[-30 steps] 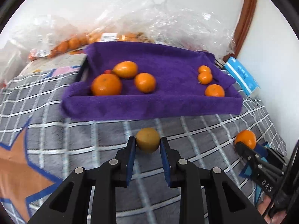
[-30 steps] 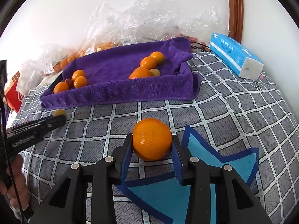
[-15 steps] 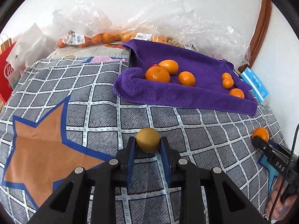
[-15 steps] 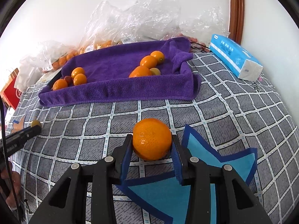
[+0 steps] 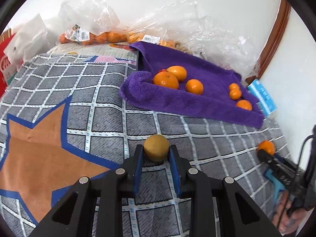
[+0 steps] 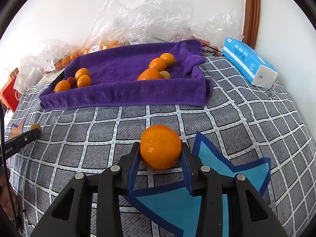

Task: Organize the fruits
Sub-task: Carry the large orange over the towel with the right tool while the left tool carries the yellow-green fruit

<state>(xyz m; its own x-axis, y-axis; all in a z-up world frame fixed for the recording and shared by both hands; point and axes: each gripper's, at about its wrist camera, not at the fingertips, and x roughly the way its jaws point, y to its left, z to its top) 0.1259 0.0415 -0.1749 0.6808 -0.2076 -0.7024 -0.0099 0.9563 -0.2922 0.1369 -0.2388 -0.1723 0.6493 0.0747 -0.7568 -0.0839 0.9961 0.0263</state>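
My left gripper is shut on a small yellow-brown fruit, held over the checked cloth in front of the tray's left corner. My right gripper is shut on a big orange above the cloth. A tray lined with a purple towel holds several oranges in two groups, one at its left end and one at its right end. The right wrist view shows the left gripper's tip with its fruit at the far left. In the left wrist view the right gripper's orange is at the right.
Clear plastic bags with more oranges lie behind the tray by the wall. A blue tissue pack sits at the right. A red box stands at the far left. A hand holds the right gripper.
My left gripper, still holding its fruit, has swung left, so the tray now lies farther off and to the right in its view. The right gripper with the orange has kept still.
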